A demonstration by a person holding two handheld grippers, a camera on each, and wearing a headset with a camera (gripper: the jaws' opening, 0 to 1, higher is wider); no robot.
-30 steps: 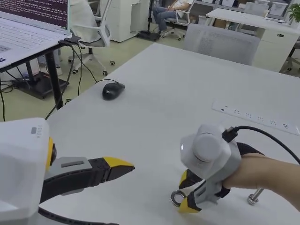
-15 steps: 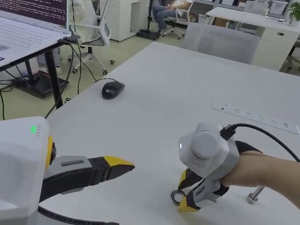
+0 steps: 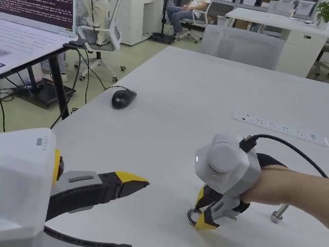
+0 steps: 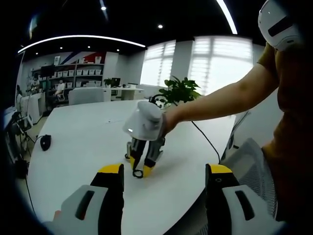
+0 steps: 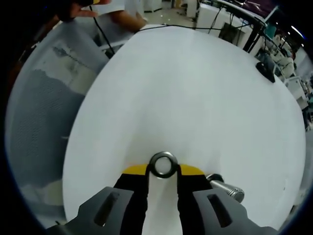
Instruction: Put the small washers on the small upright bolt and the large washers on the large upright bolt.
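Right gripper (image 3: pixel 202 212) is clamping a washer (image 5: pixel 163 164) between its jaw tips, lower centre of the right gripper view, low over the white table (image 3: pixel 205 103); a bolt (image 3: pixel 278 214) is sitting nearby at the lower right of the head view; left gripper (image 4: pixel 165 171) is hovering with jaws spread wide, holding nothing.

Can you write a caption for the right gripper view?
The right gripper grips a metal washer, with a bolt nearby on the white table.

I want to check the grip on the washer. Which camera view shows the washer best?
The right gripper view: the washer sits face-on as a full ring between the right gripper tips. The head view shows the washer partly hidden under that gripper; the left gripper view shows it small and dark.
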